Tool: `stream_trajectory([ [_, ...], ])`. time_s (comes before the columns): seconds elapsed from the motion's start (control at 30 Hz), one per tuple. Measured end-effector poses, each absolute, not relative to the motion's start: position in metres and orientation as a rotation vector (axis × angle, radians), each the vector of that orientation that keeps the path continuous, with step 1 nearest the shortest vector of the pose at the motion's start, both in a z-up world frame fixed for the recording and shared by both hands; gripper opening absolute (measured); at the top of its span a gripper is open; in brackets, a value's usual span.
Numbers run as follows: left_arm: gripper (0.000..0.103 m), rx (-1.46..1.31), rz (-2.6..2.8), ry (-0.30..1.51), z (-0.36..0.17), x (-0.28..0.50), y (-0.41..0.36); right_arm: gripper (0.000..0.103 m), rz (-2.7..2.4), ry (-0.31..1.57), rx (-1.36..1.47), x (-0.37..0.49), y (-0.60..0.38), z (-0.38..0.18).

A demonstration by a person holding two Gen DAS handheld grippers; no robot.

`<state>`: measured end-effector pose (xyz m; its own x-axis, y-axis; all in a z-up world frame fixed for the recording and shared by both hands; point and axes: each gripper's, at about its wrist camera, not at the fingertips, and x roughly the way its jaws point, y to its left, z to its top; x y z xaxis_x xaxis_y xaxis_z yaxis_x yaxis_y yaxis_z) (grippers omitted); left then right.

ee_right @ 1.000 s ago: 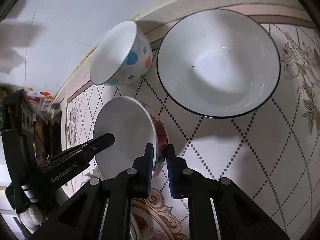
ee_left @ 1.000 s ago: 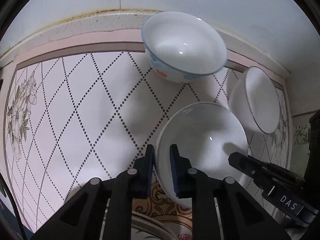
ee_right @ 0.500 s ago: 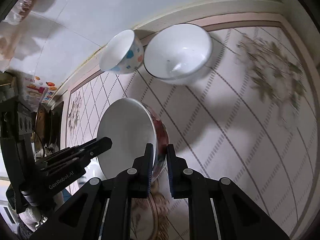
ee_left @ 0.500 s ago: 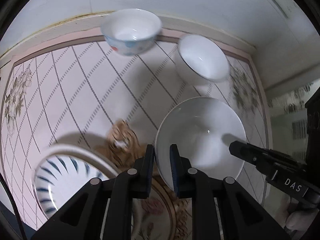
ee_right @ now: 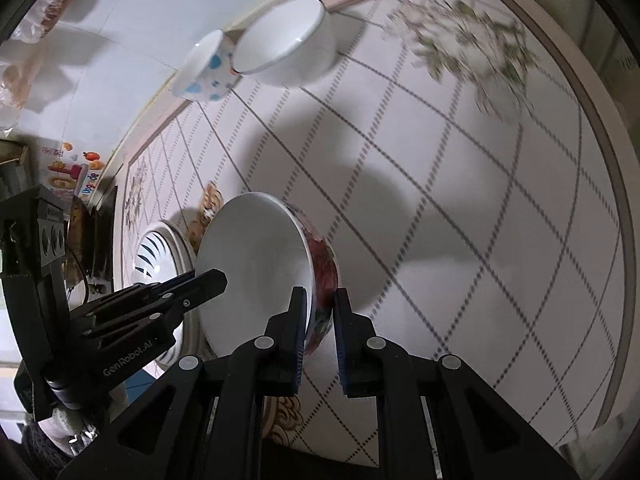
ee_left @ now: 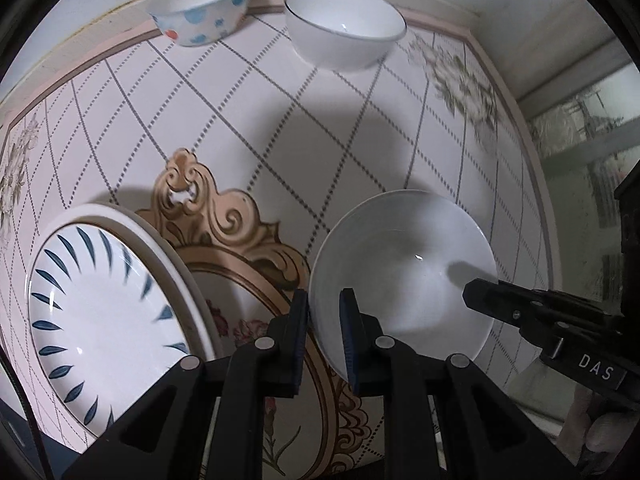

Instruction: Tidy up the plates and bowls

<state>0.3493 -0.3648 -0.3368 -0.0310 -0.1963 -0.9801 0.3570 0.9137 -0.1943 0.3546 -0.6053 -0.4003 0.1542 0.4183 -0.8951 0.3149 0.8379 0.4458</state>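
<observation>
Both grippers pinch the same bowl by opposite sides of its rim and hold it in the air above the table, over the middle toward the near edge. The left gripper has its jaws narrowed onto the near-left rim; the right gripper is clamped on the far side, one finger inside, one against the red flowered outside.

The bowl hangs tilted, gripped only by thin rim sections, so the main risk is slip: glazed ware is slick, and if the two hands drift apart or twist against each other, one grip could peel off and the bowl swing or drop onto the tabletop.

The striped plate lies just to the left near the table's near-left edge; a careless descent could knock the bowl's foot on its raised rim. The dotted bowl and the plain white bowl stand side by side at the far edge, well apart.
</observation>
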Motion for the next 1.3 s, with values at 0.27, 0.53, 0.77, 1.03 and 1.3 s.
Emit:
stream_trajectory([
  [0.27, 0.014, 0.179, -0.448, 1.530, -0.343, 0.351, -0.379, 0.015, 0.075, 1.467, 0.638, 0.341, -0.608, -0.410],
  [0.53, 0.025, 0.073, -0.360, 1.433, -0.283, 0.391, -0.356, 0.026, 0.100, 1.514, 0.664, 0.351, -0.627, -0.394],
  [0.77, 0.058, -0.028, -0.330, 1.327, -0.261, 0.479, -0.366, 0.060, 0.101, 1.391, 0.699, 0.406, -0.671, -0.357],
  [1.03, 0.058, -0.126, -0.338, 1.461, -0.314, 0.562, -0.385, 0.065, 0.109, 1.330, 0.698, 0.523, -0.687, -0.368],
  [1.3, 0.058, -0.102, -0.355, 1.574, -0.361, 0.584, -0.407, 0.065, 0.098, 1.420, 0.691, 0.586, -0.675, -0.415],
])
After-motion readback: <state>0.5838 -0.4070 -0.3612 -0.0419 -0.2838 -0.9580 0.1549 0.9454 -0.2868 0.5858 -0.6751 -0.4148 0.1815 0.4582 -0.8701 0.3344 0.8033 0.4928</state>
